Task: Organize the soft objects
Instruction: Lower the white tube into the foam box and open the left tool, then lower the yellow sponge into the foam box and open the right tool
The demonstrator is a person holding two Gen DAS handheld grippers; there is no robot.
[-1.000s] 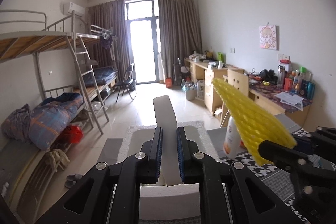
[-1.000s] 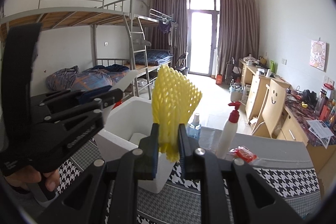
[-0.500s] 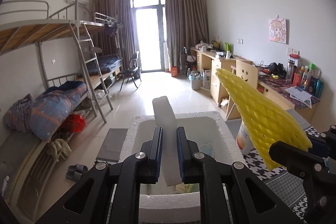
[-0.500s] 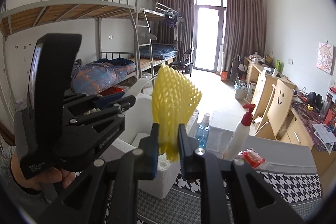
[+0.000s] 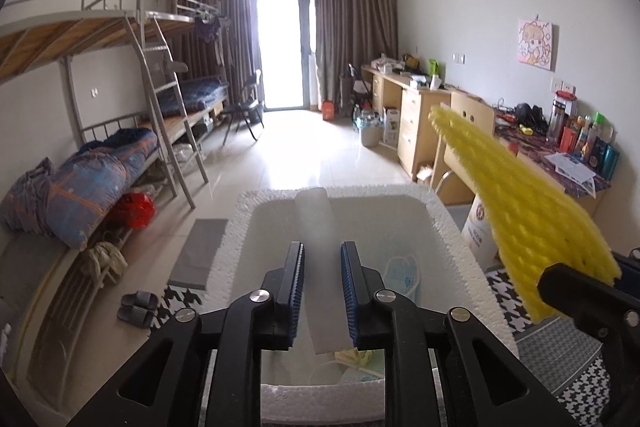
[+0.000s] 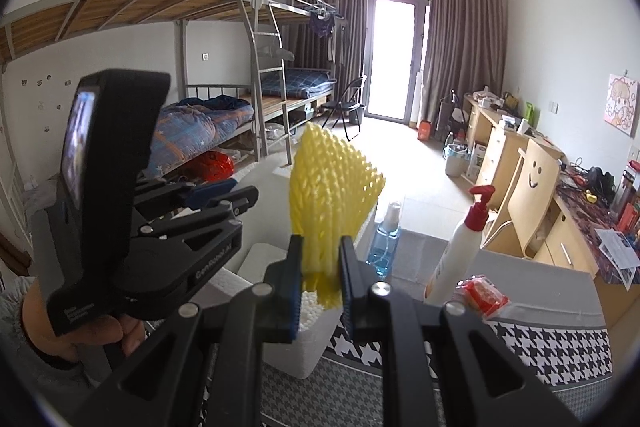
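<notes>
Both claws have come forward and lower since one second ago, so the white foam box [image 5: 440, 215] now fills the middle of the left wrist view, where before only its near part showed. The left claw [image 5: 322, 291] hangs over the open box and is closed on a white foam sheet [image 5: 318, 235], which stands up between its blue pads [image 5: 295, 287] and points to the far rim. The right claw [image 6: 320, 275] grips a yellow foam net sleeve [image 6: 330, 187]; this one is beside the box, above its right corner, not yet over the opening. Inside the box a light blue net [image 5: 402, 275] and some pale soft pieces lie on the bottom.

I judge that the step in hand is to drop the soft pieces into the box, and the white sheet goes first. For the next move, the left claw should go down a little and then loosen, so the sheet falls inside and does not lean on the rim. A pump bottle [image 6: 460, 247] and a blue spray bottle [image 6: 386, 243] stand near on the checked surface [image 6: 552, 343].
</notes>
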